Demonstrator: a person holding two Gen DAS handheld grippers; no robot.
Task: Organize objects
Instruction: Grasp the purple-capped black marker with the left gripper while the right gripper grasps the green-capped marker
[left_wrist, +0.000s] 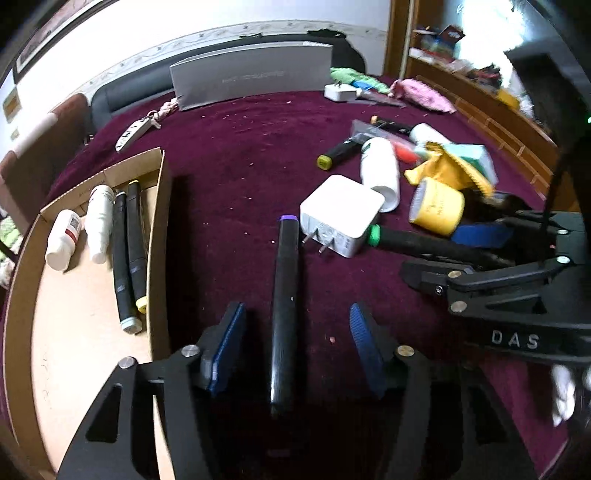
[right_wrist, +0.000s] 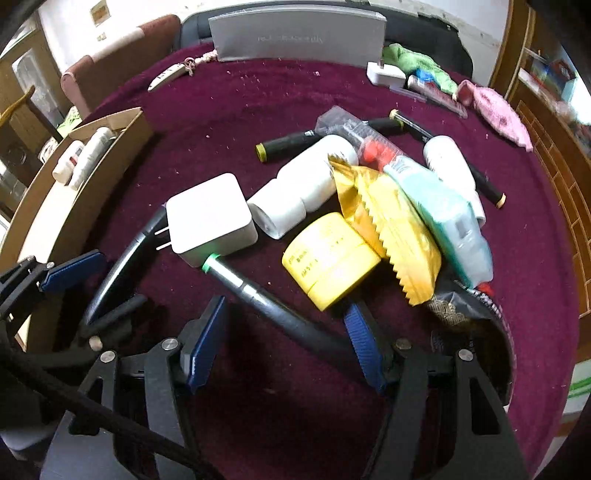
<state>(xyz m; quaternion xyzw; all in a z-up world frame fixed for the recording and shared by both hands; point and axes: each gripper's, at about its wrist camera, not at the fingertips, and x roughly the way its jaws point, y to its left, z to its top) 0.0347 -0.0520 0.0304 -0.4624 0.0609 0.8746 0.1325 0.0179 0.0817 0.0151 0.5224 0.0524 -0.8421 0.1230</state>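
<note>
Near the bottom of the left wrist view, the left tool (left_wrist: 297, 347) stands partly open with a black marker with a purple cap (left_wrist: 284, 295) lying lengthwise between its blue pads (left_wrist: 227, 347), touching neither; nothing is gripped. The marker rests on the maroon cloth of the desk (left_wrist: 229, 166), just right of the cardboard box (left_wrist: 157, 229) at the left of the frame. To do this step well, I would centre the pads on the barrel's middle, lower until they straddle it, close squarely, and lift clear of the box wall before swinging left.

In the right wrist view, the right tool (right_wrist: 286, 343) is also spread fairly wide, at the lower centre, around a second black marker with a green cap (right_wrist: 258, 295) that runs diagonally between its pads; contact is not evident. Its cap touches the white charger (right_wrist: 210, 218), so a pull straight back should avoid dragging the charger along.

Farther in, at mid-left of the left view, the box already holds two white bottles (left_wrist: 99, 218) and two markers (left_wrist: 127, 251) laid side by side; a matching parallel placement looks right. Beyond, at upper right, the clutter pile with the yellow jar (left_wrist: 437, 208) waits.
</note>
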